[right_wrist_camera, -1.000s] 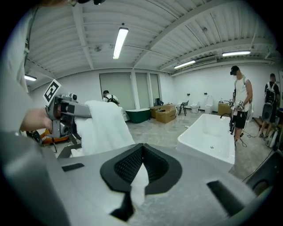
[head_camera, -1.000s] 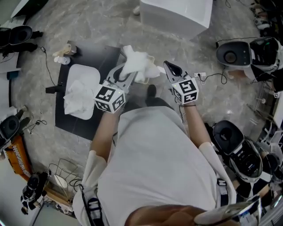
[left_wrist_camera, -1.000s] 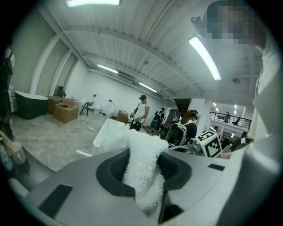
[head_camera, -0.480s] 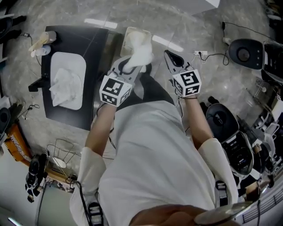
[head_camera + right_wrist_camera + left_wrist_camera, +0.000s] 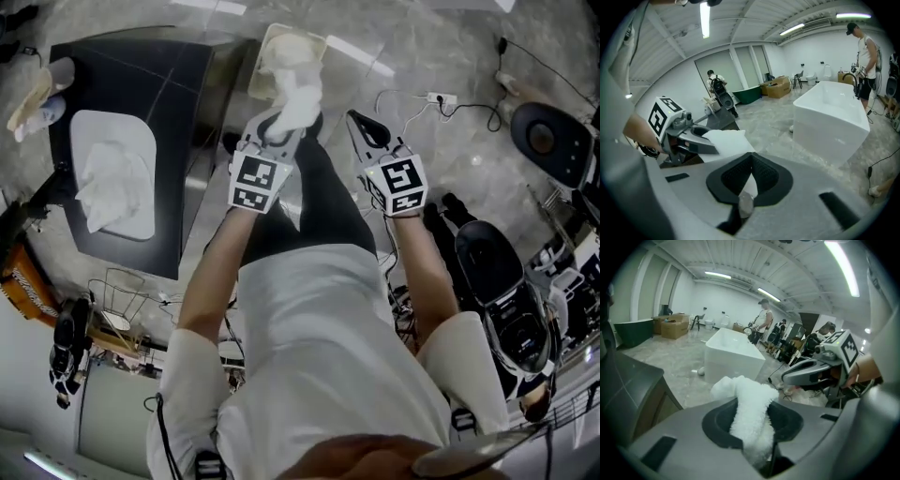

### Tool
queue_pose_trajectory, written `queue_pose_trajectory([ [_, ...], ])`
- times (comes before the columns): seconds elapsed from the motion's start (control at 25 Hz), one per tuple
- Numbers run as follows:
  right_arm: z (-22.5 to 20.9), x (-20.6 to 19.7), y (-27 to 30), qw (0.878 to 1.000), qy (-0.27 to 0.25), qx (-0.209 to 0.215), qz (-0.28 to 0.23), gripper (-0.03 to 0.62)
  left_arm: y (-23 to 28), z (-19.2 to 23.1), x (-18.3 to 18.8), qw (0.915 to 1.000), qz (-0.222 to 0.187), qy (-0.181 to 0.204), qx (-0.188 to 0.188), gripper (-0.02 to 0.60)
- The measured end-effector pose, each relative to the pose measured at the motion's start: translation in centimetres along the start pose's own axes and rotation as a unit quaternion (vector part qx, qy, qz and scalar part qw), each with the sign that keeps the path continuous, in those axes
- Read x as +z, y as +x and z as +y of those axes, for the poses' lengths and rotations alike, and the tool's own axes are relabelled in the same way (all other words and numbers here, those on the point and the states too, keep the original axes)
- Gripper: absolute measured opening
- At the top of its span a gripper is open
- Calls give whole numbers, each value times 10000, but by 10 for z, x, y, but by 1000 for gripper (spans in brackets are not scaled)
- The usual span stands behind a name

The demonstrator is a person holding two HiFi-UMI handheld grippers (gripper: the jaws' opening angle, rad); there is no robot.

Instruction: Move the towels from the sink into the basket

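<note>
Left gripper (image 5: 274, 132) on a fluffy, crumpled white towel (image 5: 300, 96).

We see bright ceiling tubes (image 5: 841, 263) streaking glare across the floor (image 5: 412, 47). Our 2 gripper views bend toward dark corners.

The left gripper (image 5: 277, 124) grips a white towel (image 5: 298, 98) at the basket's (image 5: 317, 45) near rim, beyond the counter's (image 5: 178, 89) right edge. A second towel (image 5: 106, 183) lies in the sink (image 5: 141, 141).
</note>
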State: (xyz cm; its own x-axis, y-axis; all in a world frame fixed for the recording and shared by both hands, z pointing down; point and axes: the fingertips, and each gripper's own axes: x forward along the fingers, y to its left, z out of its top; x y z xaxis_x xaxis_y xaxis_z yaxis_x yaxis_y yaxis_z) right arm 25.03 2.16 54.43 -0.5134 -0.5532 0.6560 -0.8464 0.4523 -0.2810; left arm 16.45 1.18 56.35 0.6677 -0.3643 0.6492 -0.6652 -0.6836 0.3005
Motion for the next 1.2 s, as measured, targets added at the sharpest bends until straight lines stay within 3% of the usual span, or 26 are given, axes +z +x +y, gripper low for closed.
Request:
queue_pose_trajectory([
  [0.28,8,-76,76,9986,83,234,475,-2,61,72,-113,9943,658,-585,601,104],
  [0.6,-31,-170,178,9965,400,206,703,-2,187,158,-230,9856,1174,-736,972,140],
  [0.64,-35,-180,188,9962,432,209,733,-2,200,164,-245,9840,1254,-799,985,173],
  [0.72,-43,-198,206,9954,505,206,788,-2,225,171,-273,9813,1451,-870,918,298],
  [0.76,-45,-206,213,9951,532,205,809,-2,234,172,-285,9802,1553,-868,875,324],
  [0.92,-41,-226,227,9944,517,260,882,-2,237,164,-316,9760,1815,-880,826,350],
  [1.2,-28,-214,221,9952,402,206,865,-2,203,141,-312,9769,1748,-988,738,350],
])
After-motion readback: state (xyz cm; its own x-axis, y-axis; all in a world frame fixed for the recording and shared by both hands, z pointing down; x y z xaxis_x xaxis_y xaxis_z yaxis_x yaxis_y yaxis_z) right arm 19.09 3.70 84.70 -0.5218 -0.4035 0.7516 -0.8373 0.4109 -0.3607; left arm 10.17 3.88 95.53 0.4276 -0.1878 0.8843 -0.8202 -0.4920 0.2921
